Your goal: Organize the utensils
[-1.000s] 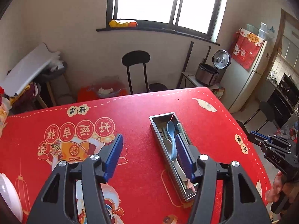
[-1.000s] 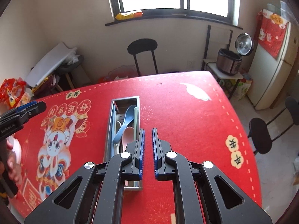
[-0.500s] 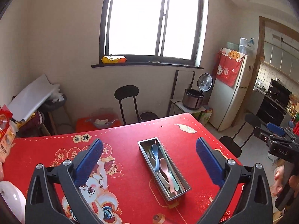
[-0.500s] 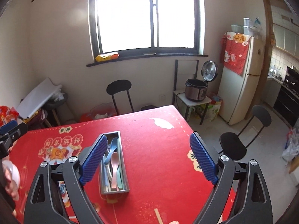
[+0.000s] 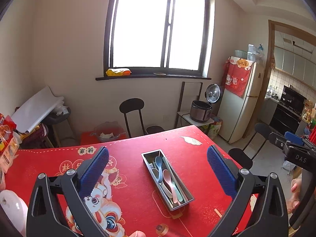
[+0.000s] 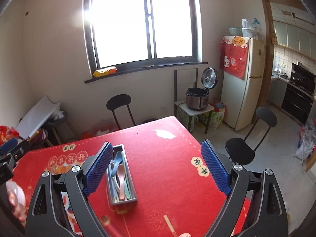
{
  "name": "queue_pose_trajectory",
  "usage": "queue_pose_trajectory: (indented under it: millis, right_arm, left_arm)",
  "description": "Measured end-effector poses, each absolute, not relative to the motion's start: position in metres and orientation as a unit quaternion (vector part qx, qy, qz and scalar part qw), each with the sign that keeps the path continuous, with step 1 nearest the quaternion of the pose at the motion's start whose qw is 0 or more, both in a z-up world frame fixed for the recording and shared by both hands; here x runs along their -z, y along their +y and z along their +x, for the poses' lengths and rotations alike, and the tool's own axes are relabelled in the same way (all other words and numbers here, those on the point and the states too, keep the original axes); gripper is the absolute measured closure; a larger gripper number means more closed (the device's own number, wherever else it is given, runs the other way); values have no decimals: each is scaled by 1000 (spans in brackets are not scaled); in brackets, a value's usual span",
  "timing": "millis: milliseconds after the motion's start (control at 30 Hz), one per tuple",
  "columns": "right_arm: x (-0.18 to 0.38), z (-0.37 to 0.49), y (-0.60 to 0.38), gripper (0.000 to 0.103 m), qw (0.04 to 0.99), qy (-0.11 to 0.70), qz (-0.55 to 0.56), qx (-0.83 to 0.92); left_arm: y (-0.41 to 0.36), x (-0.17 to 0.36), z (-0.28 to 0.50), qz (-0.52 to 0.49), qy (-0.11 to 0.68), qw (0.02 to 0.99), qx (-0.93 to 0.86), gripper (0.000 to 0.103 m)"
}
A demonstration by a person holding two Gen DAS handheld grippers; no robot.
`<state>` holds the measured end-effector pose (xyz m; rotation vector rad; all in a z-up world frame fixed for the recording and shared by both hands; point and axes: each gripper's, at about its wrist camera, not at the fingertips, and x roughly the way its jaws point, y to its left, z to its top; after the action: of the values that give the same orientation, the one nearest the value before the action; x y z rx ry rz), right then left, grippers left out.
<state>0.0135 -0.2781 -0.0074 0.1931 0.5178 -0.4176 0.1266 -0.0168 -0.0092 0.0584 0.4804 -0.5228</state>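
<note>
Several spoons (image 5: 166,179) inside metal tray (image 5: 148,165), black chair (image 5: 132,106) beyond table (image 5: 134,144)

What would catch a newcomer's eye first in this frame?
The bright red printed tablecloth fills the foreground. On it, near the middle, a long stainless steel tray holds blue, pink and pale green plastic spoons. The left gripper and right gripper hang above the table, jaws spread wide and holding nothing.

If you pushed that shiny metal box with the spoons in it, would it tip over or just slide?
Probably slide. The metal tray is long, low and flat-bottomed, so tipping seems unlikely. The red tablecloth looks felt-like, so it may drag a little. The loose spoons inside would likely rattle and shift.
</note>
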Motion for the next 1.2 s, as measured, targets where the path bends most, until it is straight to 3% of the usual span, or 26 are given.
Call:
queue_pose_trajectory:
  millis: [1200]
  right_arm:
    - [10, 15, -265, 14, 935, 252, 73, 237]
  left_arm:
    - [-27, 18, 116, 37, 237, 938, 249, 6]
